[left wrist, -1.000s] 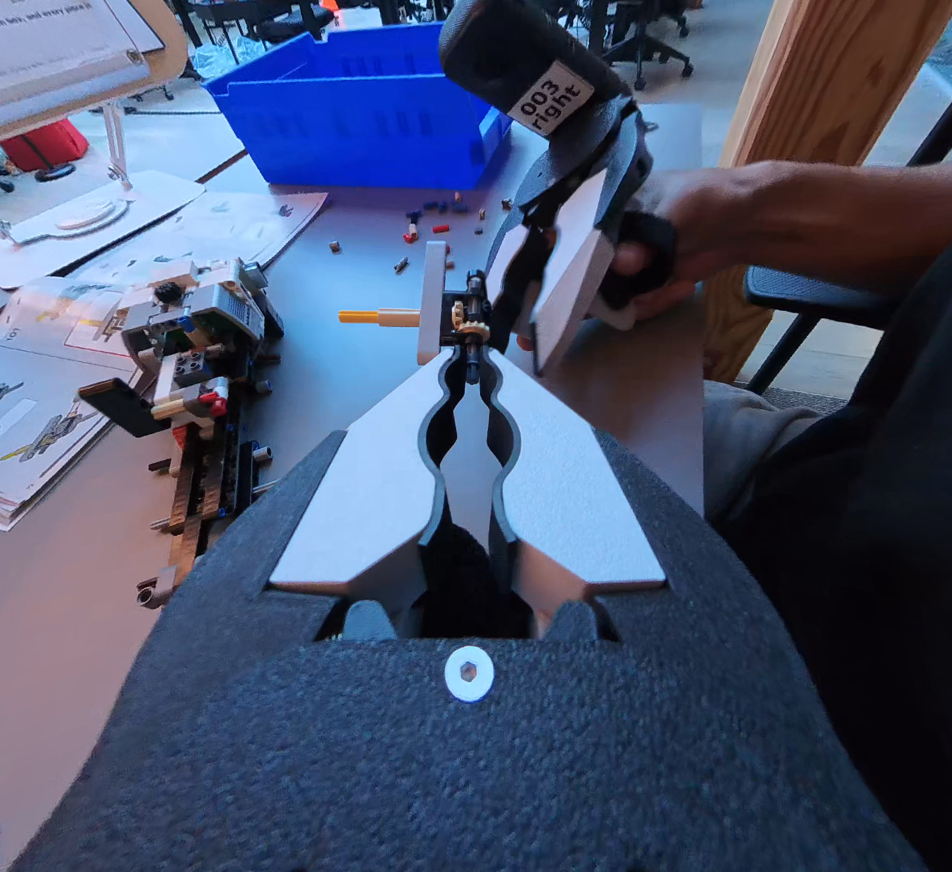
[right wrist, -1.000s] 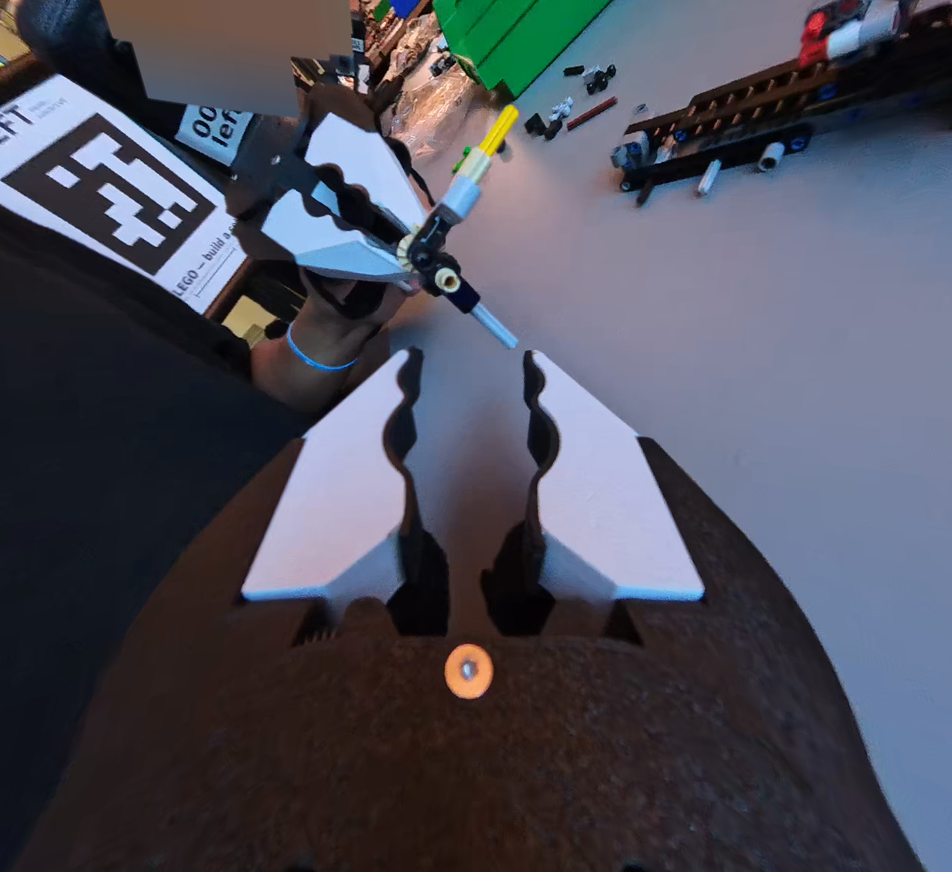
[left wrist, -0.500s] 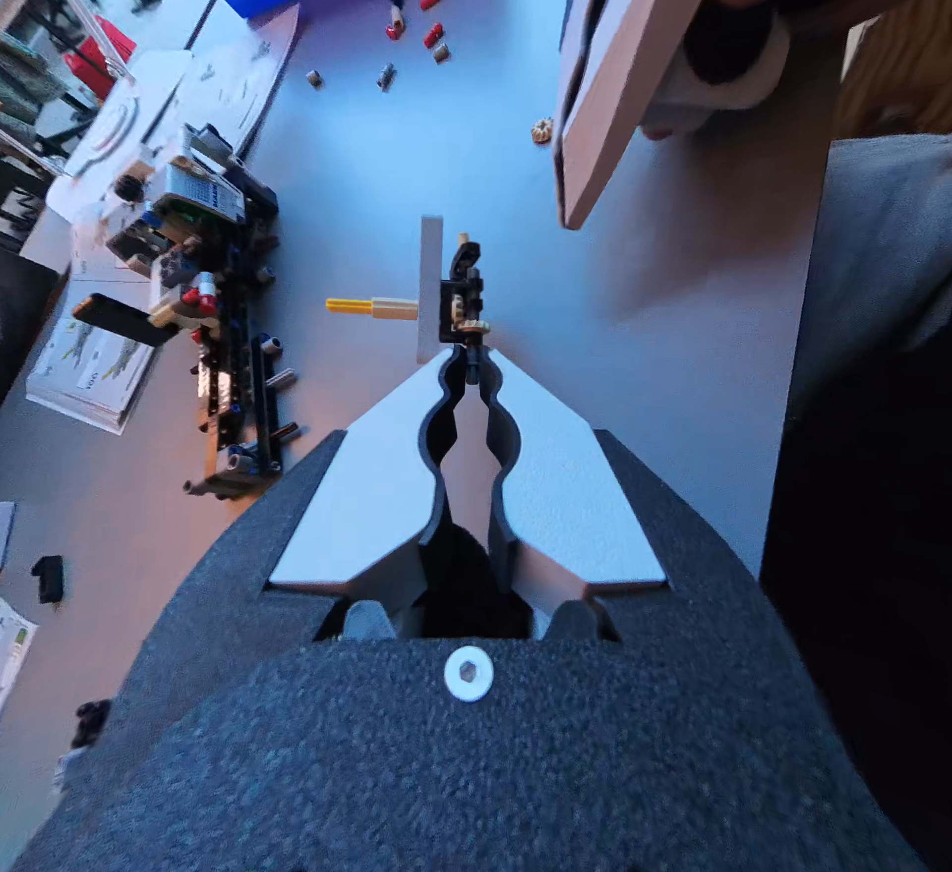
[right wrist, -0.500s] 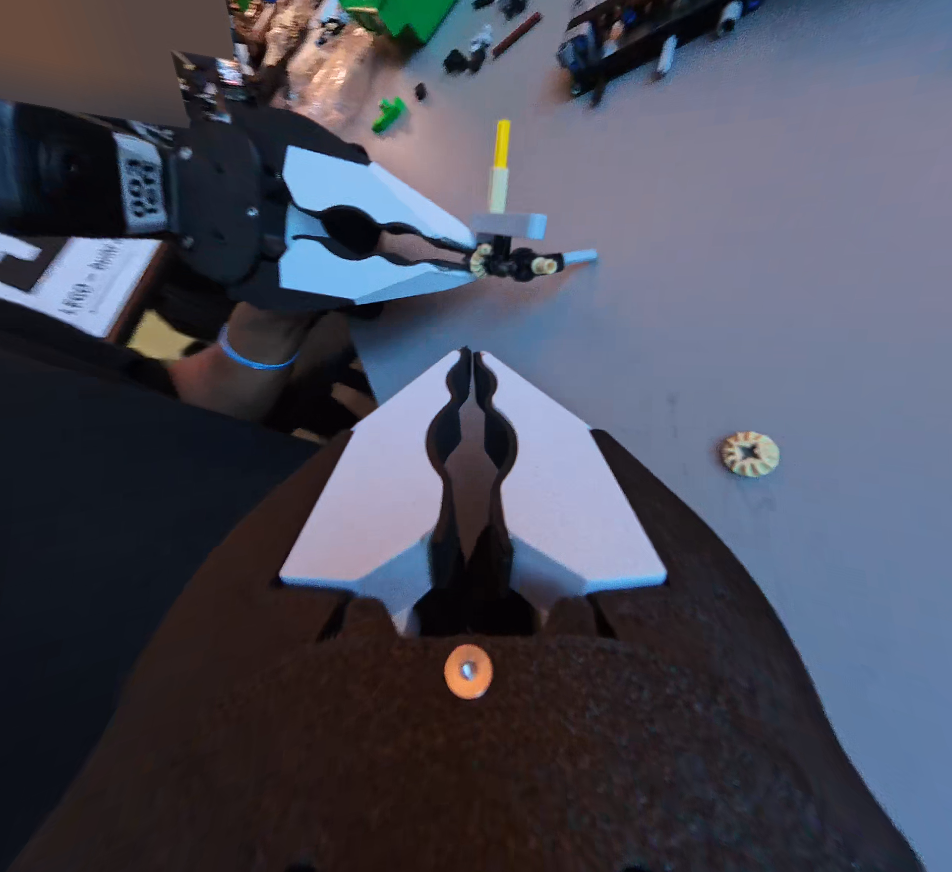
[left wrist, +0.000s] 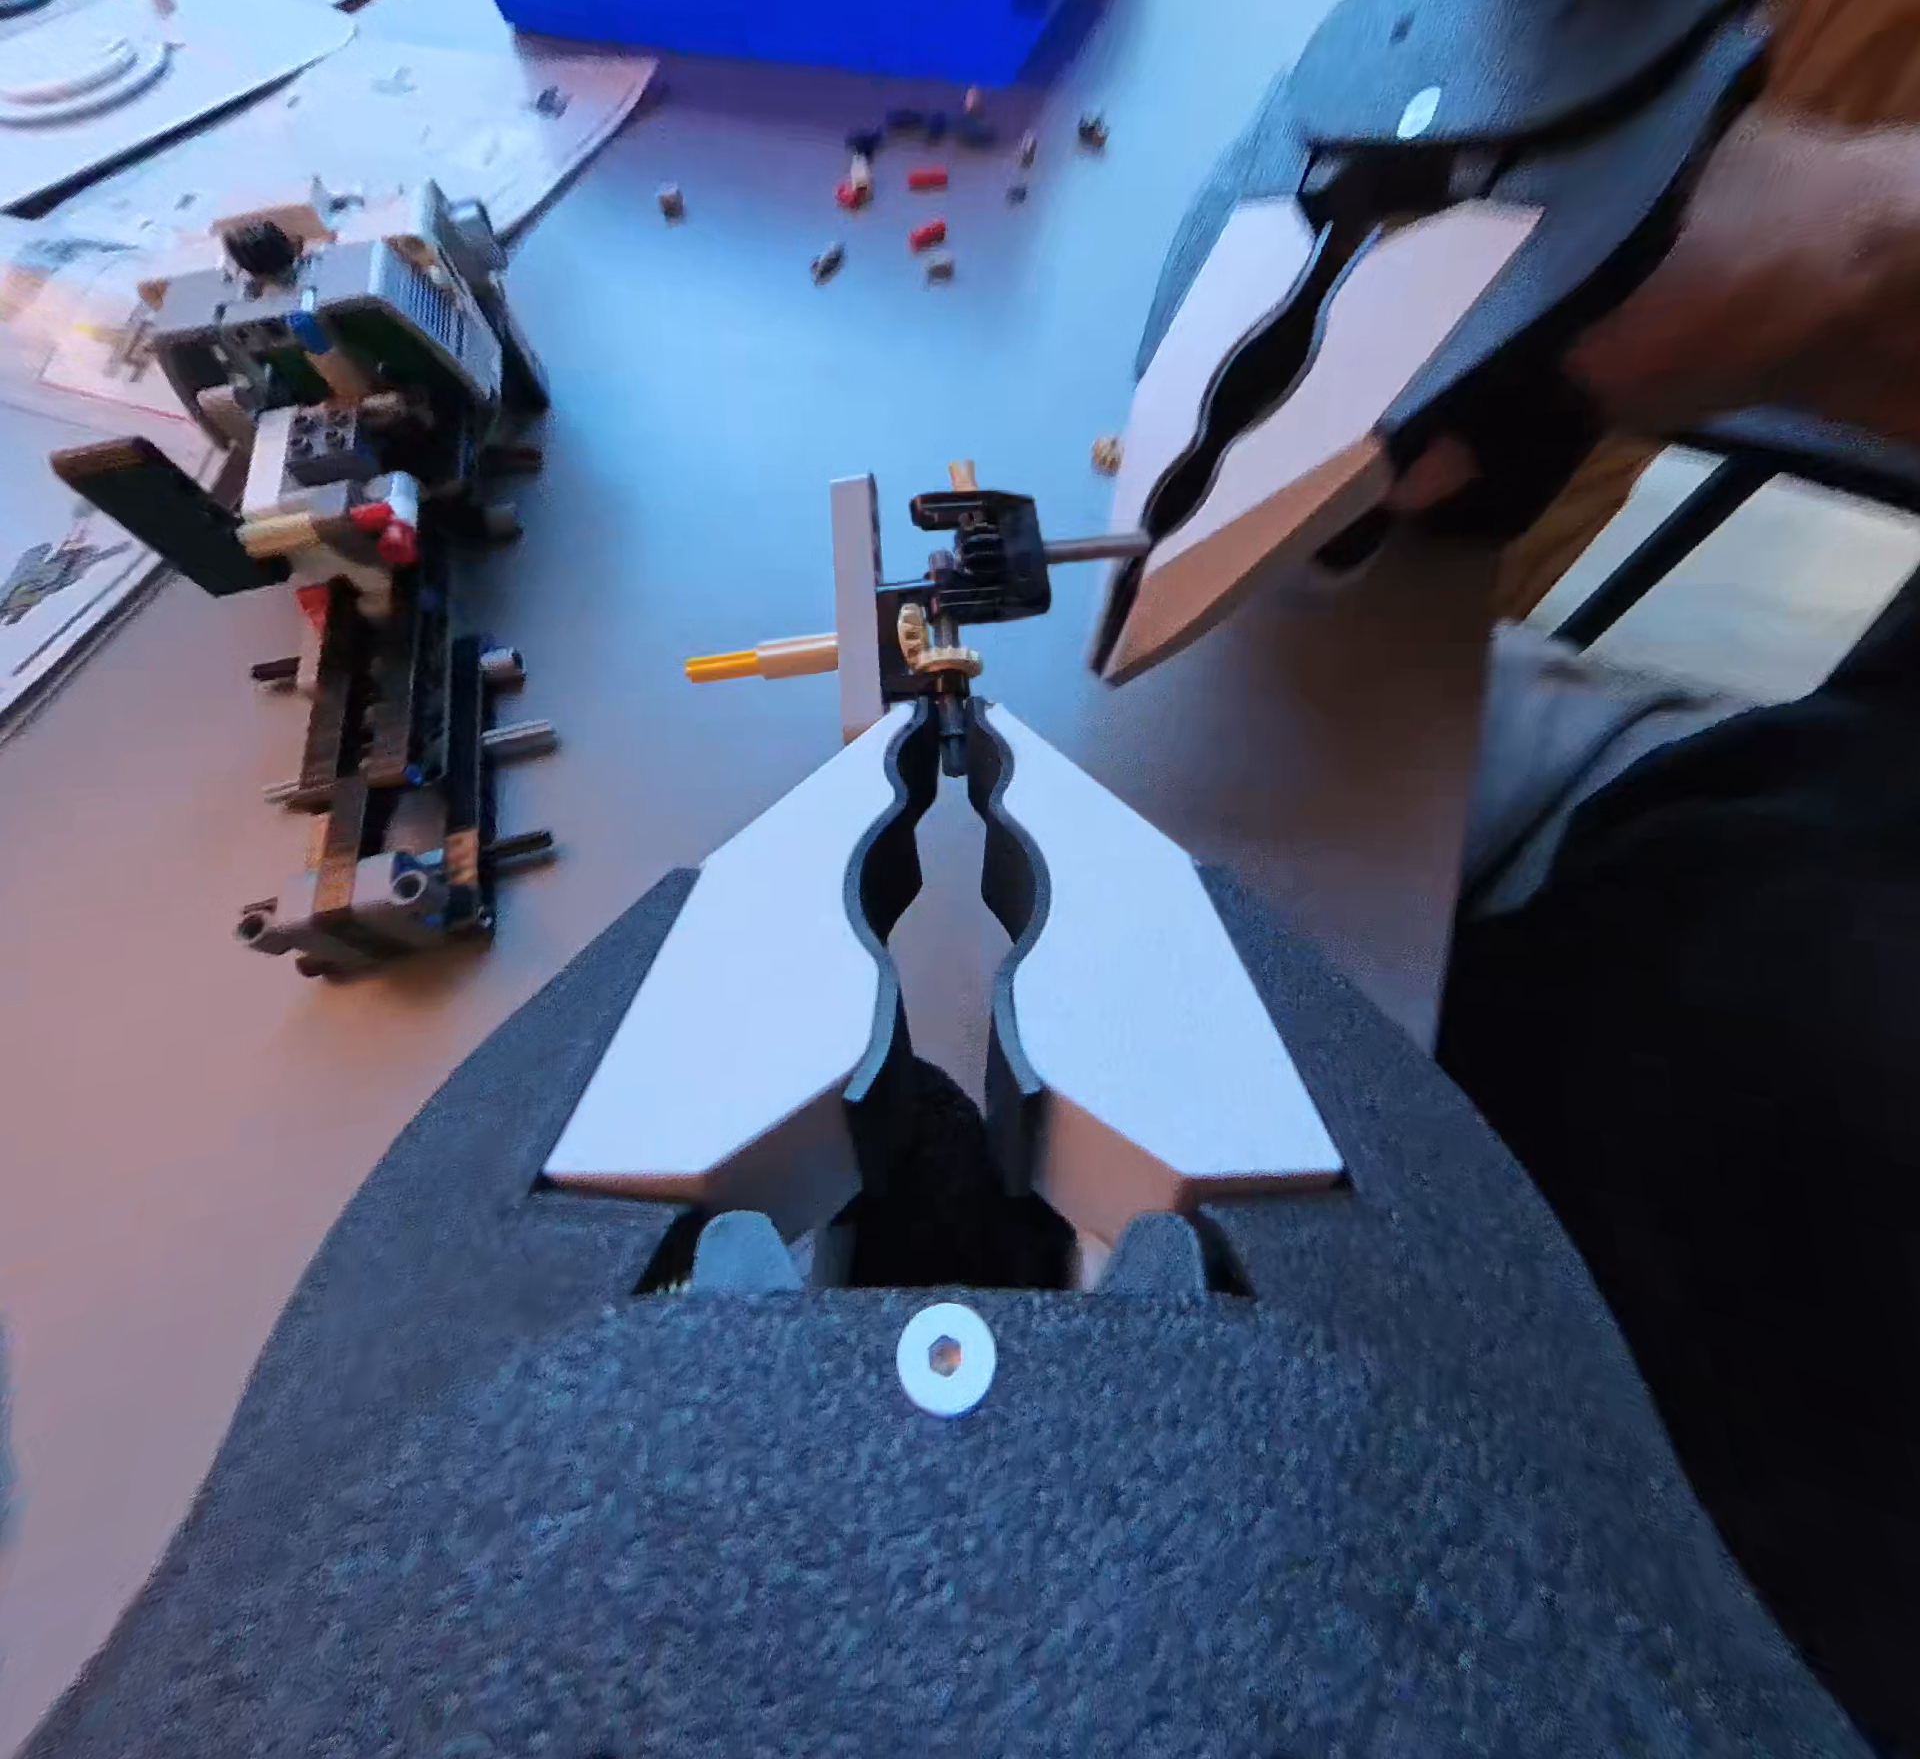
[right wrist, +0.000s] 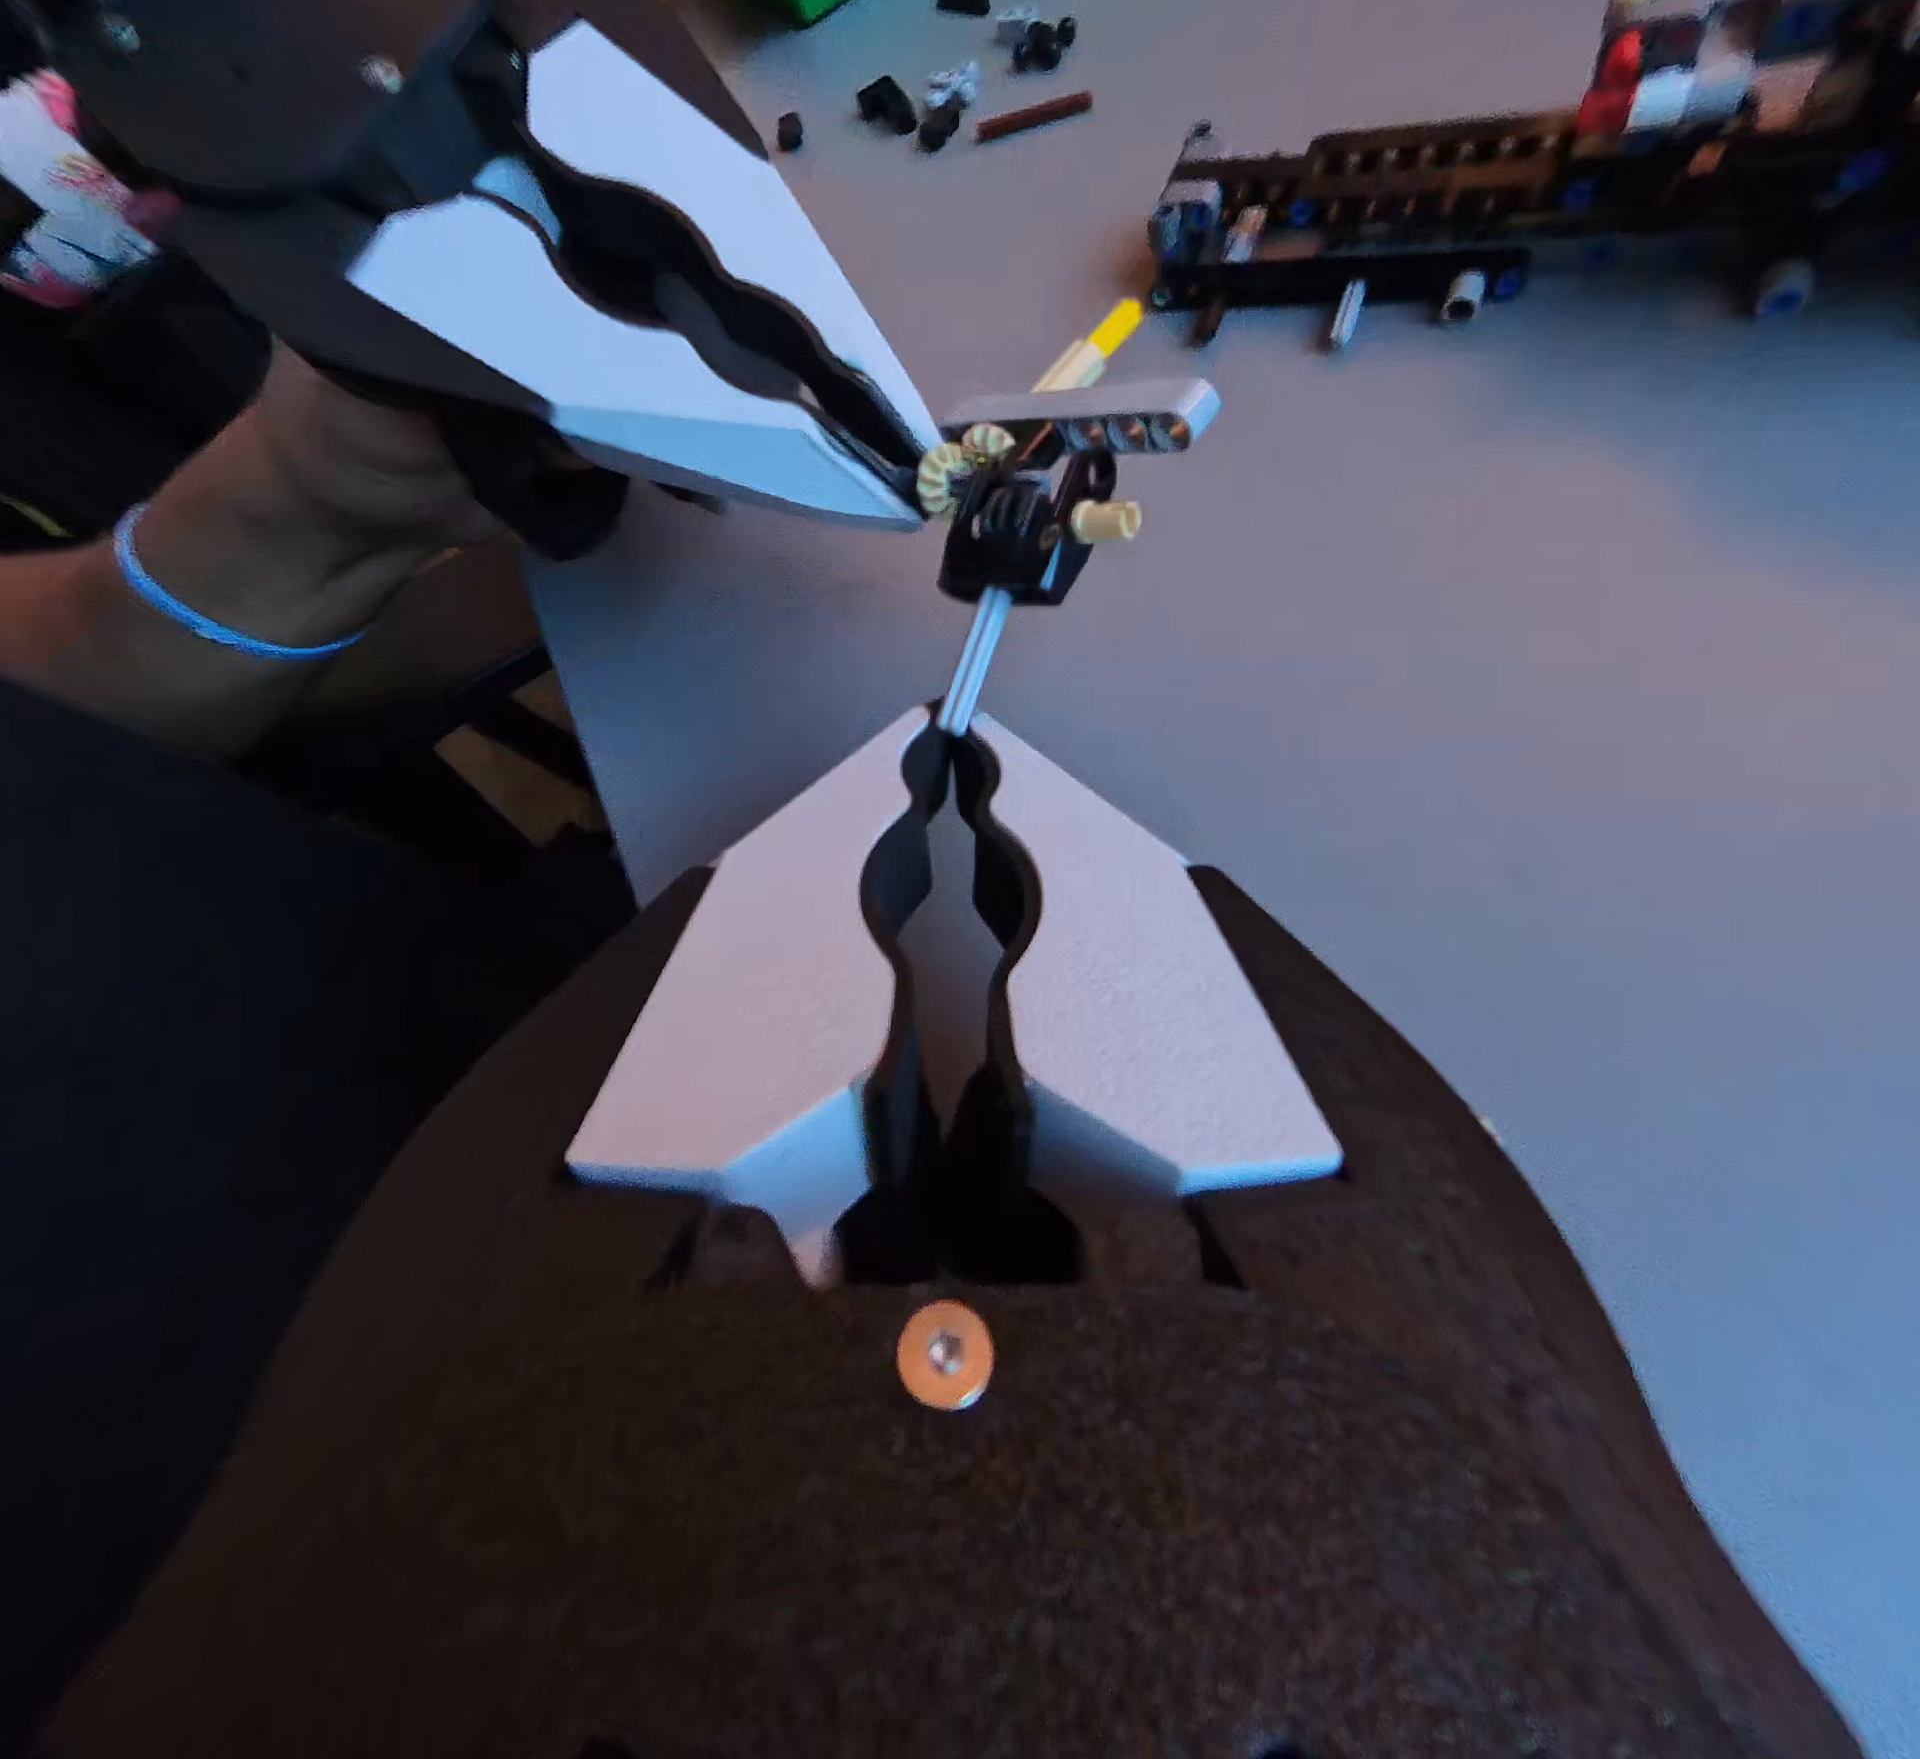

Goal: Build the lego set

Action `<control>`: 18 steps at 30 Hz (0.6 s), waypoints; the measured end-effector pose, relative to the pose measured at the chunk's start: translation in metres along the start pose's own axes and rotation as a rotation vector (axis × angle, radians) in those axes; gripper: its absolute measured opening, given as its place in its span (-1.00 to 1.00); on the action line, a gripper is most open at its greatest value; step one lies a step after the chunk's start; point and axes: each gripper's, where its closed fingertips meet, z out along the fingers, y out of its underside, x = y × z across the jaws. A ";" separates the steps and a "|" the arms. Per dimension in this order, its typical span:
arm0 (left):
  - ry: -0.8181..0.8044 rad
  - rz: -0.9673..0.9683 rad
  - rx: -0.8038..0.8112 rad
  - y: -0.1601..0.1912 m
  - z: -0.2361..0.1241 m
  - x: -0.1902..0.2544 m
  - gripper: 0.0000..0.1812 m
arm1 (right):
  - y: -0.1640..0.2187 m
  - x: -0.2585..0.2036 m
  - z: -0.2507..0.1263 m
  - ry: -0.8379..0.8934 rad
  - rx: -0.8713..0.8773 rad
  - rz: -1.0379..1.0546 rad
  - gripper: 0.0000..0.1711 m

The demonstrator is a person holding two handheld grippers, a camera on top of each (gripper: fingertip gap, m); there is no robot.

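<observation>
The small plastic lego gear subassembly (left wrist: 940, 587) of grey beam, black block and tan gears, held in the air above the grey counter (left wrist: 727, 379), looks light, stiff but easily pulled apart; left gripper (left wrist: 948, 722) jaws pinch its black pin from below; right gripper (right wrist: 954, 722), jaws clamped, holds its thin grey axle (right wrist: 977, 660), surely the best hold.

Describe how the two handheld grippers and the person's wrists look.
Both the left gripper and the right gripper have rough black bodies, a round silver screw and two pale grey pointed fingers with wavy black inner edges. One wrist wears a thin blue band.
</observation>
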 end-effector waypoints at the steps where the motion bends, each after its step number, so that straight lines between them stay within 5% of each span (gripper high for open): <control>1: -0.024 0.035 -0.037 0.007 0.003 -0.002 -0.97 | 0.003 -0.001 -0.001 -0.024 -0.014 0.035 -1.00; 6: -0.097 0.216 -0.220 0.039 0.018 -0.006 -0.97 | 0.016 0.007 -0.007 0.005 -0.070 0.128 -1.00; 11: -0.057 0.209 -0.227 0.039 0.027 -0.002 -0.97 | 0.025 0.012 -0.016 0.047 -0.093 0.114 -0.95; 18: -0.041 0.111 -0.230 0.036 0.033 -0.006 -0.97 | -0.005 0.052 -0.068 0.236 0.174 0.008 -0.86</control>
